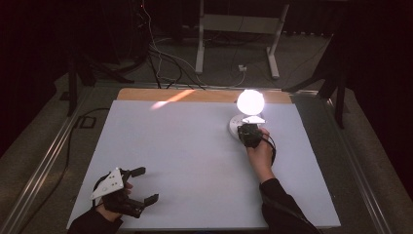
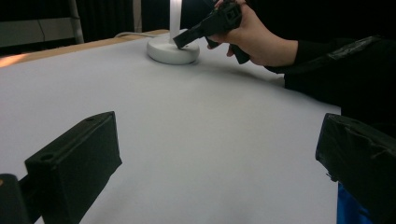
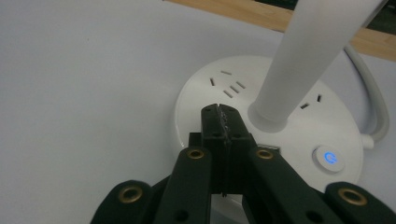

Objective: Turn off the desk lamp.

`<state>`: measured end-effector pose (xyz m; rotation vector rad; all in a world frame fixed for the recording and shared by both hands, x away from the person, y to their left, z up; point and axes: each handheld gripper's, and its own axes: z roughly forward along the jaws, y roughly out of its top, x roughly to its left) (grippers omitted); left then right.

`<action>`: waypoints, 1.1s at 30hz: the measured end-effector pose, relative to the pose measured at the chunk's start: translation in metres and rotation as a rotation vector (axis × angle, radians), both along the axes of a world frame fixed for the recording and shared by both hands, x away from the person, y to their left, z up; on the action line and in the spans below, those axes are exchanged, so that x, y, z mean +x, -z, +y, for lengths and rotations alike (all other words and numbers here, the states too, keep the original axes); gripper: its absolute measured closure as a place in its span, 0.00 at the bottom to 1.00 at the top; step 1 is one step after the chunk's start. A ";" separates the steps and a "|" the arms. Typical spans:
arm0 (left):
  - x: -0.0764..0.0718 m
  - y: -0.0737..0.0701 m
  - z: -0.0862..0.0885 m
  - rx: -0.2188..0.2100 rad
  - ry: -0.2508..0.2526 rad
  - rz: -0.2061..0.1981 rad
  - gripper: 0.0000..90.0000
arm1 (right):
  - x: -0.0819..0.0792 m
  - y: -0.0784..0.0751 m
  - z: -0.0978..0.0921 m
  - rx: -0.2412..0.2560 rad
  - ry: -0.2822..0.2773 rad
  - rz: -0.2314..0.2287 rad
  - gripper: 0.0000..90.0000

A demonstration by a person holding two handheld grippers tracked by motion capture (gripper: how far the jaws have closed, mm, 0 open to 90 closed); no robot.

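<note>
White table [image 1: 195,161]: right gripper [image 3: 219,112] jaws clenched on lamp base [image 3: 280,135]; left gripper [image 1: 141,186] jaws released.

- The white table surface [image 1: 195,161] lies bare between the two grippers.
- At the far right, the lamp base [image 3: 280,93] and its upright stem [image 3: 308,51] block passage.

I count one white lamp [image 1: 249,105] at the far right of one white table [image 1: 195,161], two grippers, left [image 1: 141,186] and right [image 1: 248,132], one power button [image 3: 329,157]
</note>
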<state>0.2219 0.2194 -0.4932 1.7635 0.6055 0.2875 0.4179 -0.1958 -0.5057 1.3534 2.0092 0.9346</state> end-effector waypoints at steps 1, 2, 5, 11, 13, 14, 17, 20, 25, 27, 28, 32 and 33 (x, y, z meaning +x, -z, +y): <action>0.000 0.000 0.000 0.000 0.001 0.000 0.01 | 0.000 -0.001 0.000 0.005 0.005 0.010 1.00; 0.000 0.000 0.000 -0.002 0.000 -0.001 0.01 | 0.000 -0.002 0.000 -0.002 -0.003 0.006 1.00; 0.000 0.000 0.001 -0.002 -0.004 0.001 0.01 | -0.003 -0.012 0.003 0.004 -0.022 -0.014 1.00; 0.000 0.000 0.000 -0.001 -0.003 0.002 0.01 | -0.009 -0.035 0.001 0.074 -0.086 -0.036 0.85; 0.000 0.000 0.000 0.000 -0.004 0.000 0.01 | -0.010 -0.038 0.000 0.088 -0.129 -0.027 0.69; 0.000 0.000 0.000 -0.001 -0.003 -0.001 0.01 | -0.010 -0.040 -0.001 0.100 -0.156 -0.010 0.65; 0.000 0.000 0.000 0.001 -0.004 0.000 0.01 | -0.011 -0.044 -0.003 0.139 -0.184 0.023 0.47; 0.000 0.000 0.000 -0.001 0.000 -0.002 0.01 | -0.018 -0.048 -0.006 0.163 -0.200 0.017 0.32; 0.000 -0.001 0.000 -0.002 0.000 -0.003 0.01 | -0.033 -0.053 -0.019 0.210 -0.273 0.010 0.10; 0.000 0.000 0.000 -0.002 0.000 -0.002 0.01 | -0.040 -0.054 -0.025 0.239 -0.320 0.013 0.00; 0.000 0.000 0.000 -0.001 0.000 -0.001 0.01 | -0.043 -0.053 -0.028 0.239 -0.326 0.016 0.00; 0.000 0.000 0.000 0.003 0.001 -0.002 0.01 | -0.055 -0.048 -0.040 0.231 -0.336 -0.010 0.00; 0.000 0.000 0.000 -0.001 0.000 0.000 0.01 | -0.057 -0.047 -0.042 0.228 -0.335 -0.005 0.00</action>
